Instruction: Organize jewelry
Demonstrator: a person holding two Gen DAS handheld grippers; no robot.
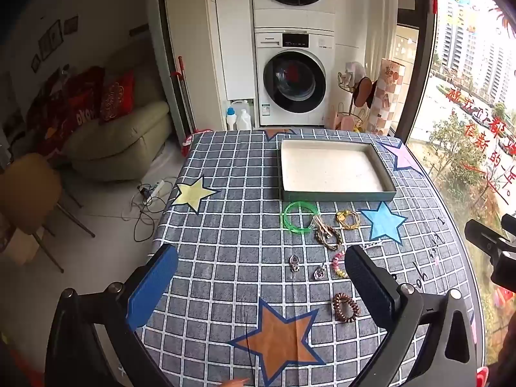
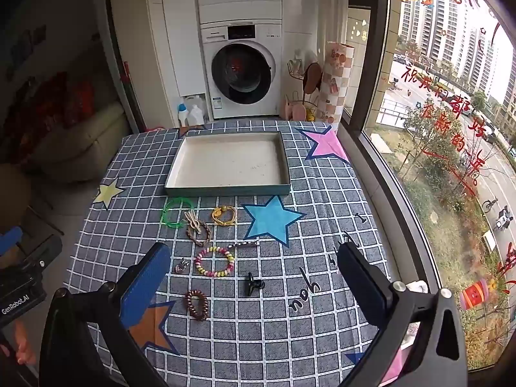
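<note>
A shallow grey tray (image 1: 335, 197) (image 2: 225, 191) with a white, bare floor sits at the far middle of the table. Jewelry lies loose in front of it: a green bangle (image 1: 300, 216) (image 2: 176, 215), a braided brown bracelet (image 1: 329, 235) (image 2: 199, 230), a yellow cord bracelet (image 1: 348, 219) (image 2: 224, 215), a pink and yellow bead bracelet (image 2: 214, 261) (image 1: 338, 264), a brown coil bracelet (image 1: 345, 307) (image 2: 196, 304), silver pendants (image 1: 294, 262) (image 2: 182, 266), a black claw clip (image 2: 253, 285) and a thin hair pin (image 2: 243, 244). My left gripper (image 1: 258, 285) and right gripper (image 2: 254, 280) hover above the table, both open and holding nothing.
The table wears a grey checked cloth with coloured stars (image 1: 383, 221). A stacked washer and dryer (image 1: 292, 80) stand beyond its far edge, a sofa (image 1: 122, 142) and a chair (image 1: 29, 193) to the left, a large window (image 2: 451, 129) along the right.
</note>
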